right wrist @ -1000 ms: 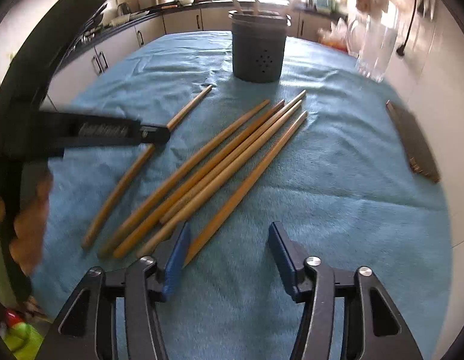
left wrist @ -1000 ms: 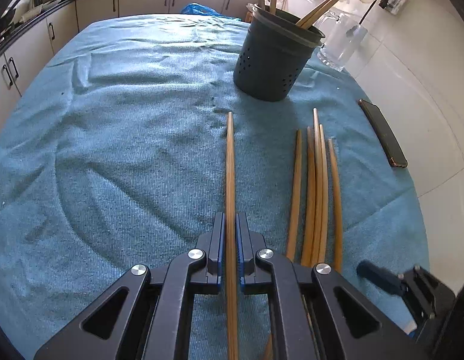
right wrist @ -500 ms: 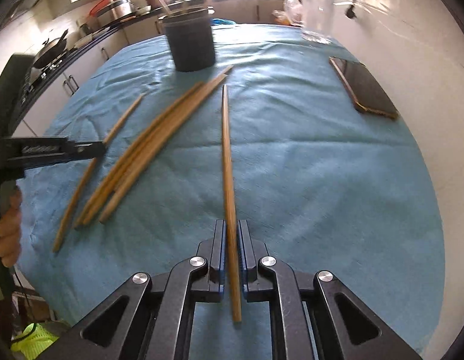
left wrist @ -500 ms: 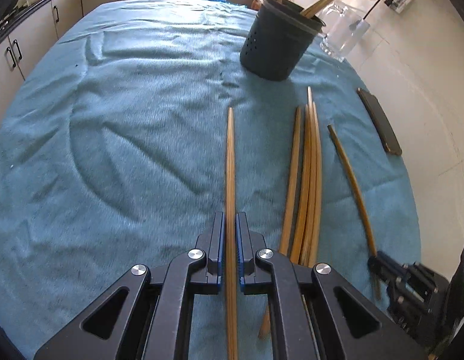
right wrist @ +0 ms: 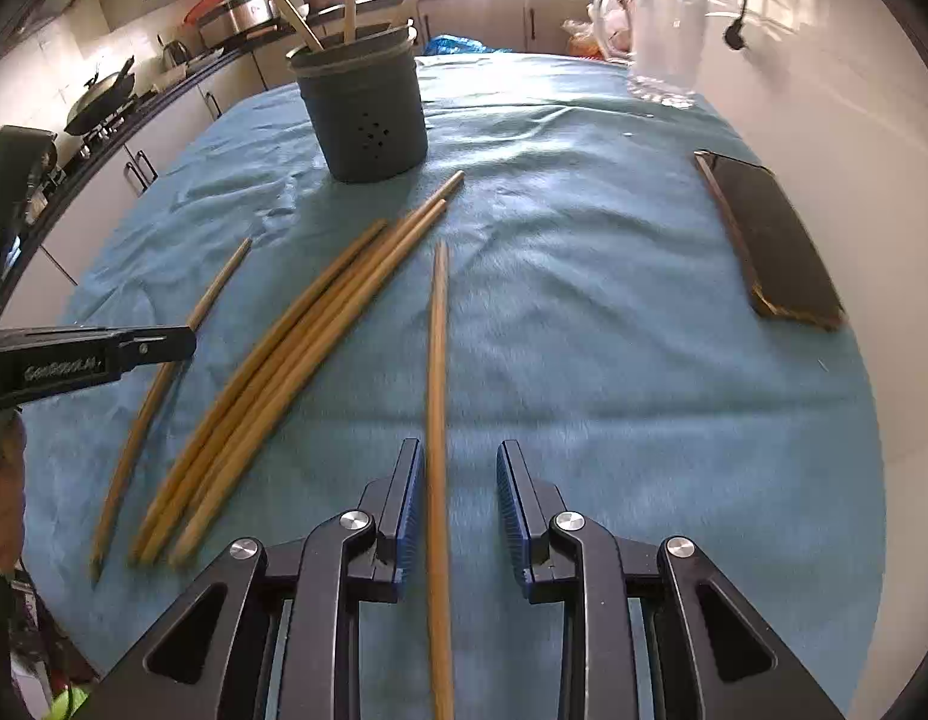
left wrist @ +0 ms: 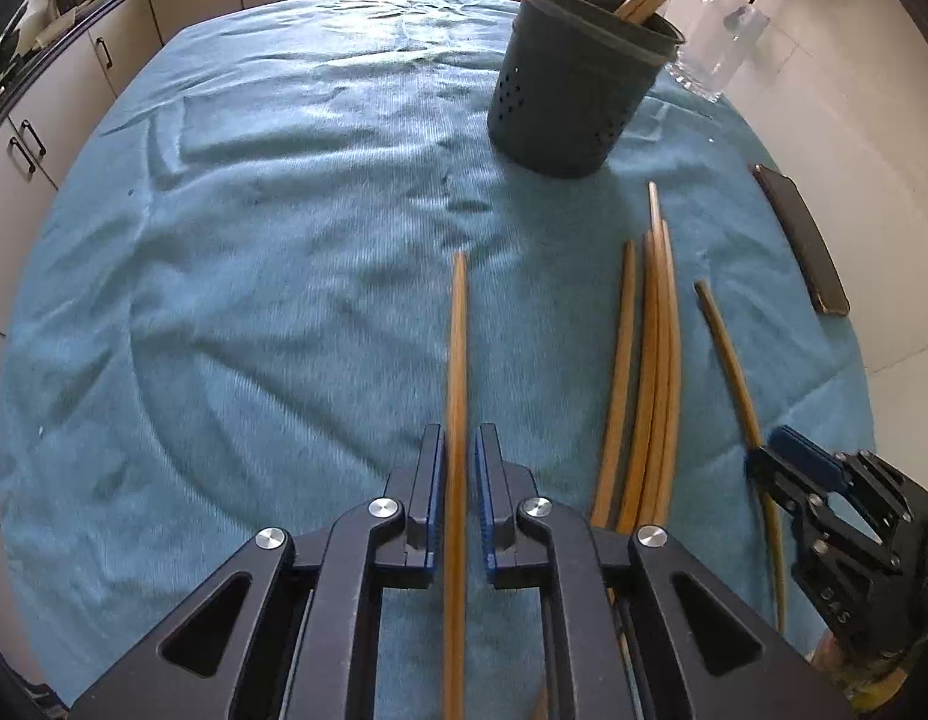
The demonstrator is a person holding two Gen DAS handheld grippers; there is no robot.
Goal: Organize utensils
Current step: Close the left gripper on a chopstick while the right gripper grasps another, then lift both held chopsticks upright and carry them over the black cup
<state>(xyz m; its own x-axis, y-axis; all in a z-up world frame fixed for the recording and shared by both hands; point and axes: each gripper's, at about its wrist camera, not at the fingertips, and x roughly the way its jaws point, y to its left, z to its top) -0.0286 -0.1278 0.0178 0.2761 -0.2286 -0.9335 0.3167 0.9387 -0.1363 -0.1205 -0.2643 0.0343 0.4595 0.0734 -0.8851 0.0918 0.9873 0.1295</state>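
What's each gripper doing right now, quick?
Left gripper: shut on a chopstick.
Right gripper: open, jaws just opened; a second chopstick lies between them, ungripped.

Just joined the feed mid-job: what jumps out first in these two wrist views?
A left gripper clamped on one chopstick lying along the teal cloth, and a right gripper whose jaws have just been opening around a second chopstick, pads clear of it. Between them lies a bundle of loose chopsticks, and beyond stands the dark holder, already holding a few sticks.
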